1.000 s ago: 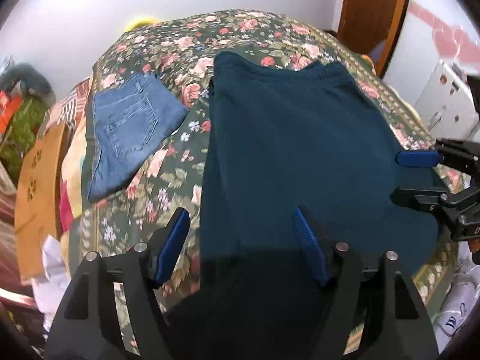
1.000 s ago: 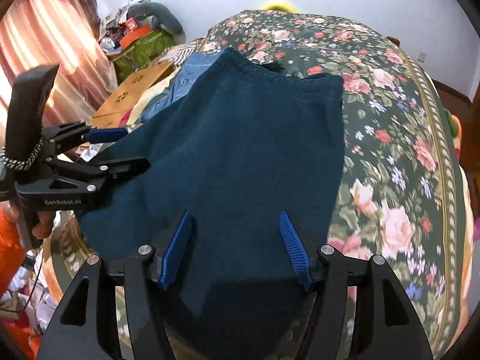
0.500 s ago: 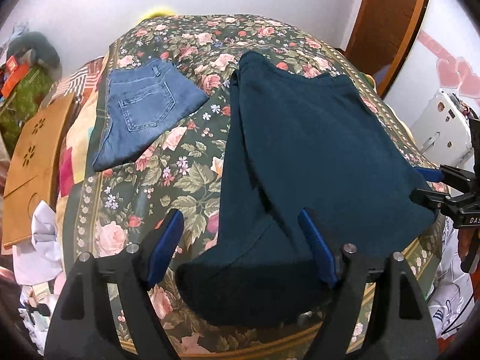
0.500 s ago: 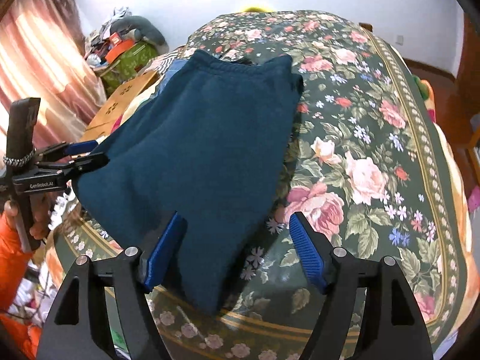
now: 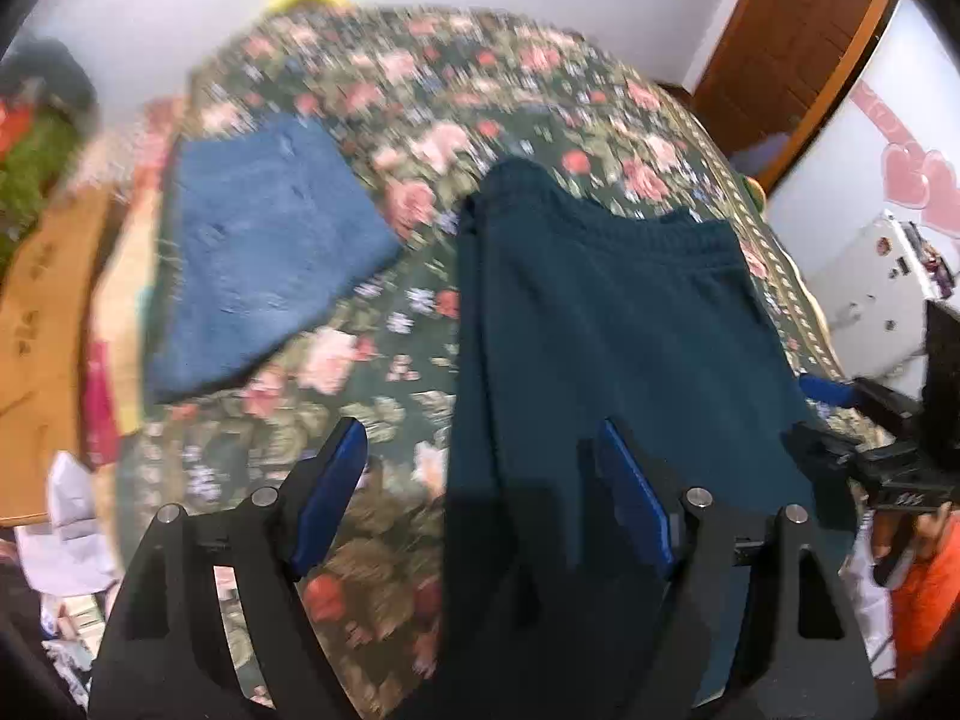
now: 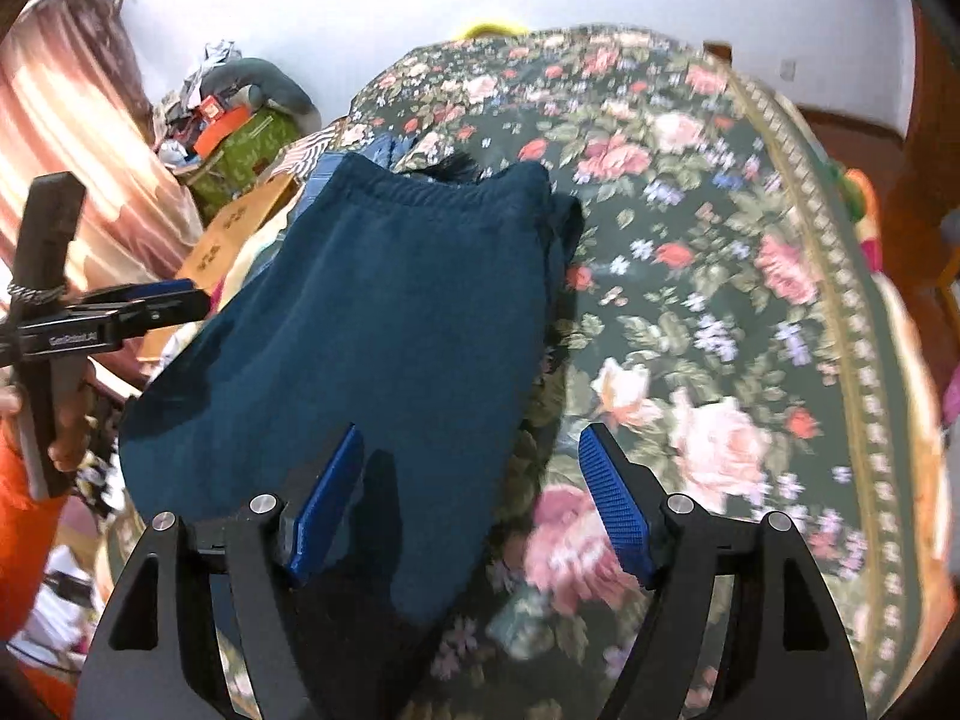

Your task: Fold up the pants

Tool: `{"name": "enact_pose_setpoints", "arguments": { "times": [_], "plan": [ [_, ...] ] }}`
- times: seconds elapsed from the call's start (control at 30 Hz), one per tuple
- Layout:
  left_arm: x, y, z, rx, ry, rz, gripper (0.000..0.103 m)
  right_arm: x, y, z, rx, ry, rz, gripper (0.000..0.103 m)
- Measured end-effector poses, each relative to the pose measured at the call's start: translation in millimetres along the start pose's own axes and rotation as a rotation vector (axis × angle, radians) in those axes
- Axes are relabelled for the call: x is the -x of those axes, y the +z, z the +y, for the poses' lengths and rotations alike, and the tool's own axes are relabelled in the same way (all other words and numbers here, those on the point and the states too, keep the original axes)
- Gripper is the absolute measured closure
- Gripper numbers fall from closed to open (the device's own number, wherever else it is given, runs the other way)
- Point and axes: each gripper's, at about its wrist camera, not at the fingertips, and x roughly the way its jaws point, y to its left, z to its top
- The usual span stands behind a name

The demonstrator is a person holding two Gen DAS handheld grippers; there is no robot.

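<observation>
On the floral bedspread (image 6: 708, 312) lie the dark teal sweatpants (image 5: 612, 336), spread lengthwise with the elastic waistband at the far end and the leg end hanging toward the near edge of the bed. They look already doubled leg over leg, so the step in hand seems to be the approach for the crosswise fold. The left gripper (image 5: 480, 498) hovers above the near left edge of the pants, its blue pads wide apart and holding nothing. The right gripper (image 6: 471, 495) hangs over the near right edge, likewise spread and empty, one pad above cloth and the other above the bedspread. Next, each claw probably has to drop onto a bottom corner, pinch both layers, and carry the hem toward the waistband. A folded pair of blue jeans (image 5: 264, 252) rests to the left, apart from the sweatpants.
</observation>
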Motion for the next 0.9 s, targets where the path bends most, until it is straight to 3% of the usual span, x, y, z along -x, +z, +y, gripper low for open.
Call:
{"name": "enact_pose_setpoints", "arguments": {
  "times": [0.1,0.2,0.3,0.37,0.43,0.6,0.7,0.73,0.8,0.87,0.9],
  "plan": [
    [-25.2,9.2,3.2,0.009,-0.026,0.078,0.024,-14.9,-0.3,-3.6,-0.004,0.018,0.031,0.031],
    [-47.9,14.9,6.2,0.003,-0.058,0.147,0.023,-21.8,0.7,-9.3,-0.028,0.06,0.029,0.022],
    [-59.7,23.1,10.6,-0.04,-0.107,0.193,0.015,-24.8,6.2,-9.0,-0.015,0.091,0.037,0.022],
    [-70.0,29.3,19.2,-0.014,-0.165,0.234,0.013,-28.5,9.7,-9.7,-0.015,0.11,0.044,0.02],
    [-76.3,32.8,23.4,0.007,-0.199,0.245,0.012,-32.3,13.6,-9.2,-0.012,0.135,0.051,0.02],
    [-81.0,37.4,8.1,-0.034,-0.201,0.218,0.013,-43.6,23.7,-10.5,-0.049,0.198,0.055,0.023],
    [-86.9,41.1,3.4,-0.015,-0.25,0.225,0.032,-49.0,25.2,-8.7,-0.066,0.208,0.07,0.033],
    [-87.5,41.3,2.2,-0.01,-0.254,0.231,0.036,-49.2,25.5,-8.8,-0.068,0.208,0.071,0.041],
    [-85.1,42.7,-4.5,-0.029,-0.229,0.216,0.044,-45.3,23.1,-7.7,-0.071,0.204,0.066,0.051],
    [-74.2,38.9,-9.9,-0.07,-0.193,0.173,0.058,-36.2,21.2,-2.8,-0.046,0.191,0.047,0.065],
    [-65.7,35.8,-13.2,-0.095,-0.174,0.151,0.061,-34.0,22.8,-1.0,-0.034,0.183,0.042,0.067]
  ]
}}
